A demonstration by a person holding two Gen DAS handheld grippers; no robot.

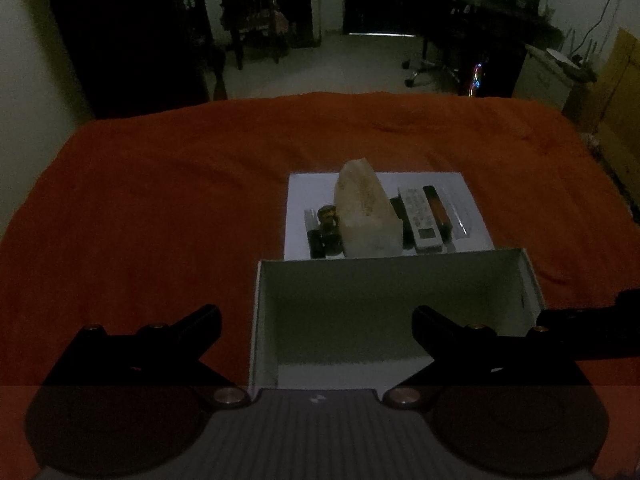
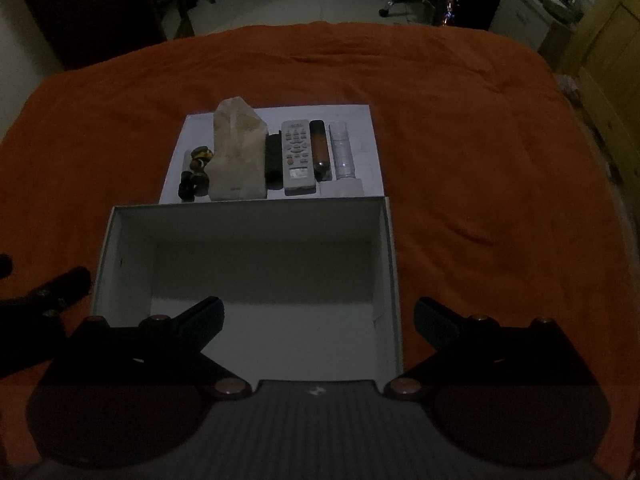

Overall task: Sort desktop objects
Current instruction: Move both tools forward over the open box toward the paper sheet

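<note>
Dim room, orange cloth (image 2: 460,128) spread over the worktop. Open white box (image 2: 394,280) sits near the front edge, nothing inside that I can see. Just behind it, touching or nearly so, lies a flat white sheet (image 2: 360,120) carrying the things to sort, lined up side by side.

On the sheet, from the left: a cluster of small dark, brown-yellow pieces (image 2: 196,172), too dim to identify; a tall pale crystal-like block (image 2: 236,152), upright; a black flat item (image 2: 274,160) tight against the block; a white remote (image 2: 297,156); an amber-brown tube (image 2: 319,144); a clear plastic tube (image 2: 342,148).

Left tool (image 1: 316,324) hovers at the box's near end, fingers spread wide, holding nothing. Right tool (image 2: 318,316) likewise spread wide and unloaded, its left finger (image 2: 204,316) over the box interior, the other outside the box's right wall.

Both tools well apart from the sheet.
</note>
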